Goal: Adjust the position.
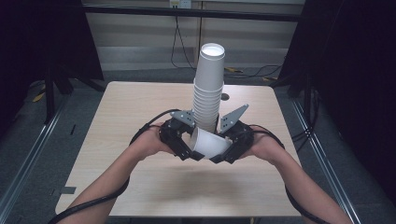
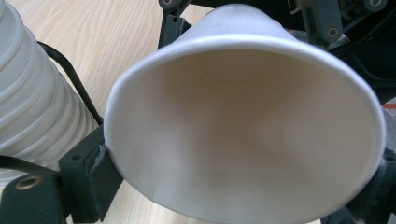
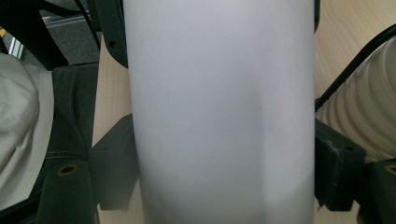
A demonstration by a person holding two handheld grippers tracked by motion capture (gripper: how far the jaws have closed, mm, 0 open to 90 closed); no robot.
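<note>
Cup [image 1: 208,143] lies sideways, empty, pinched between the left gripper [image 1: 187,148] and right gripper [image 1: 225,151], each closed on it. Stack [image 1: 208,88] stands just behind both; table [image 1: 140,112] is bare around them.

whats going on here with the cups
A person holds a single white paper cup on its side between the left gripper and the right gripper, low over the wooden table. Both grippers are shut on it, the left at the rim end. Just behind stands a tall stack of cups, upside down.
</note>
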